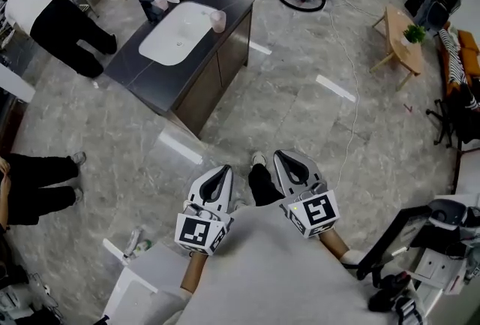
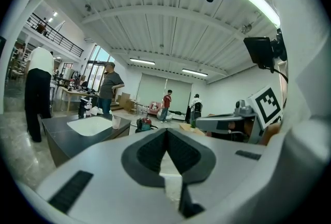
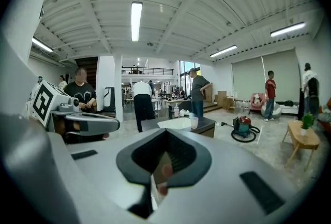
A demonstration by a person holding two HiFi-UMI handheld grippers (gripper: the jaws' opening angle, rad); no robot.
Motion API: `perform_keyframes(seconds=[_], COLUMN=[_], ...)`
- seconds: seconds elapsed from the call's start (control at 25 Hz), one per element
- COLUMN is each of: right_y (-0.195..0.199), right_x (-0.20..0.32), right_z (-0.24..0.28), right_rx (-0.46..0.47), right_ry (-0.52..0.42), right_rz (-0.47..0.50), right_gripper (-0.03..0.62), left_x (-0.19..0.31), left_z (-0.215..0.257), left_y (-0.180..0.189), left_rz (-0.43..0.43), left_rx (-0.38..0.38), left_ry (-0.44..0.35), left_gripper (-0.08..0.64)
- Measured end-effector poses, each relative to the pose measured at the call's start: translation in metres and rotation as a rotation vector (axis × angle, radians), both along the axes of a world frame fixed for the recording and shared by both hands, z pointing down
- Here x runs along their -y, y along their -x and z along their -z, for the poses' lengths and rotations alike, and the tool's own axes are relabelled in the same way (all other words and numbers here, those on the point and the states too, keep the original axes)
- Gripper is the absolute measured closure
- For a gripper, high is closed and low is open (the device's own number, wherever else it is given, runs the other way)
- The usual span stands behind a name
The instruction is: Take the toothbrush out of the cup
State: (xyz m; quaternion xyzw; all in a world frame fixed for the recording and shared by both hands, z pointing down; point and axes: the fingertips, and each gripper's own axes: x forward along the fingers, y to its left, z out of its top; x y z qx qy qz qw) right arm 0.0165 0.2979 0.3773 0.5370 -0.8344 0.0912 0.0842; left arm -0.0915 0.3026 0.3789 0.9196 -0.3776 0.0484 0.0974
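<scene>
Nothing's done yet on this one. The left tool (image 1: 223, 169) and right tool (image 1: 282, 155) are both clenched on nothing, held out over the floor, well apart from the dark surface (image 1: 234, 10) with the white sink (image 1: 178, 32). The cup (image 1: 218, 20) sits at the sink's far right corner. The toothbrush is too small to make out, so the walk-up, grab and lift are all left. No readable writing, just square markers (image 1: 318, 209).
</scene>
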Motion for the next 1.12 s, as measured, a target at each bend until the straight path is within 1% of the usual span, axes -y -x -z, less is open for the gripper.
perform_keyframes(seconds=[0.16,0.36,0.6,0.88,1.12], right_y=[-0.002,-0.007,-0.017,-0.046,-0.06], right_x=[0.01,0.05,0.114,0.191,0.25], right_z=[-0.005,-0.007,-0.001,0.004,0.01], right_rx=[0.009,0.01,0.007,0.015,0.024], right_ry=[0.007,-0.02,-0.037,-0.019,-0.015], right_rz=[0.001,0.019,0.048,0.07,0.101], right_gripper=[0.589,0.589,0.589,0.589,0.589], left_x=[0.009,0.045,0.107,0.183,0.244], left_z=[-0.001,-0.006,0.0,0.01,0.017], left_y=[-0.003,-0.008,-0.017,-0.039,-0.051], left_rz=[-0.003,0.018,0.048,0.094,0.128], left_rx=[-0.004,0.004,0.015,0.016,0.026], left_ry=[0.0,-0.011,-0.01,-0.003,0.007], left_gripper=[0.557,0.557,0.557,0.557,0.557])
